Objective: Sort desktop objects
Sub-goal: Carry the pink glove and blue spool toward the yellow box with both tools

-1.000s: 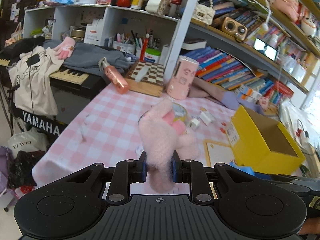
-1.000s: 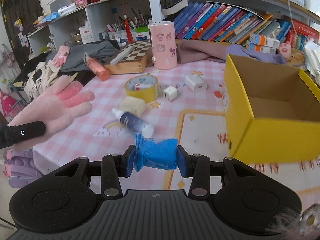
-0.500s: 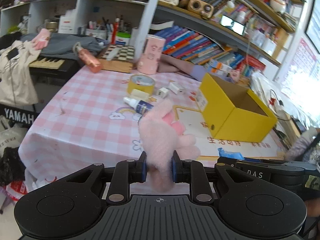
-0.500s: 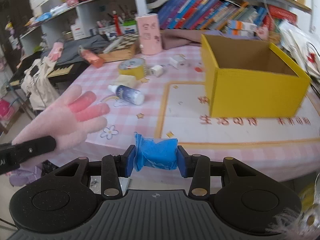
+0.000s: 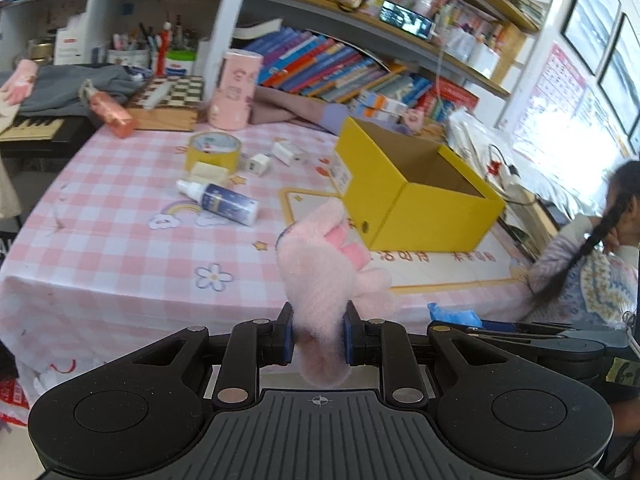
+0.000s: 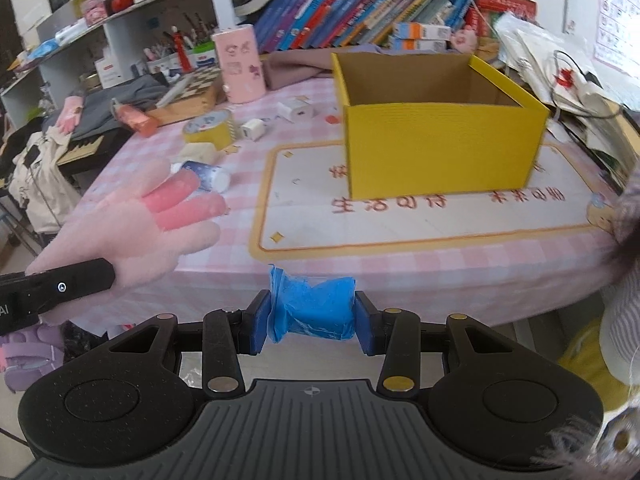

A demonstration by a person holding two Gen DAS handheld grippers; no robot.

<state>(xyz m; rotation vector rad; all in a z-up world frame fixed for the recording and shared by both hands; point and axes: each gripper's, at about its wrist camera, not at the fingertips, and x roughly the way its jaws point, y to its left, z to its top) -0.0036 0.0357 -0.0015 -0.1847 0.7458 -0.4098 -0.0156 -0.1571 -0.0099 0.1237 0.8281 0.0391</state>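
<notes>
My left gripper (image 5: 318, 338) is shut on a fluffy pink glove (image 5: 324, 264), held off the table's front edge; the glove also shows in the right wrist view (image 6: 132, 224). My right gripper (image 6: 310, 322) is shut on a crumpled blue plastic packet (image 6: 312, 306), also in front of the table; the packet shows in the left wrist view (image 5: 452, 316). An open yellow box (image 6: 440, 152) stands on the pink checked tablecloth (image 5: 100, 216), beyond both grippers; what shows of its inside is empty.
On the table lie a spray bottle (image 5: 222, 202), a yellow tape roll (image 5: 214, 148), a cream block (image 5: 208, 172), white chargers (image 5: 258, 164), a pink cylinder (image 5: 236, 90) and a chessboard box (image 5: 168, 102). Bookshelves stand behind. A person (image 5: 592, 264) sits at right.
Both grippers have pulled back from the table and swung right, still holding the glove and the blue packet. The yellow box now sits more central in both views.
</notes>
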